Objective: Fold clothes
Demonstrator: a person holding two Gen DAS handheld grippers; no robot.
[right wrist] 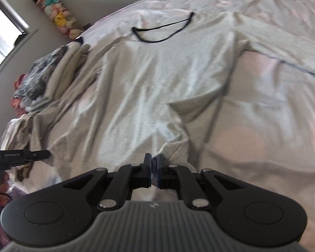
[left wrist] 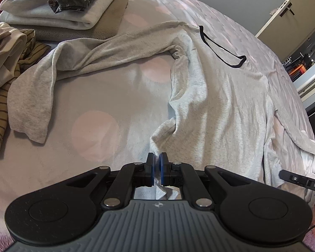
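The grey long-sleeved shirt (left wrist: pixel 220 105) lay face-up across the dotted bedsheet (left wrist: pixel 94 130), its dark-trimmed neckline (right wrist: pixel 163 31) at the far end and a sleeve (left wrist: pixel 94 50) trailing toward the stack of folded clothes (left wrist: pixel 63 10); the left gripper (left wrist: pixel 157 168) was clamped on a pinch of the bottom hem, and the right gripper (right wrist: pixel 152 169) was clamped on the hem further along. It looked a light, limp knit that would sag and crease; I'd judge the hem corners the sensible hold, kept taut between the two.

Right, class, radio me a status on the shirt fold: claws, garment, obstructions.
Left claw and right claw shut on hem of pale grey long-sleeved shirt. Shirt spread on bedsheet. Folded stack clear.
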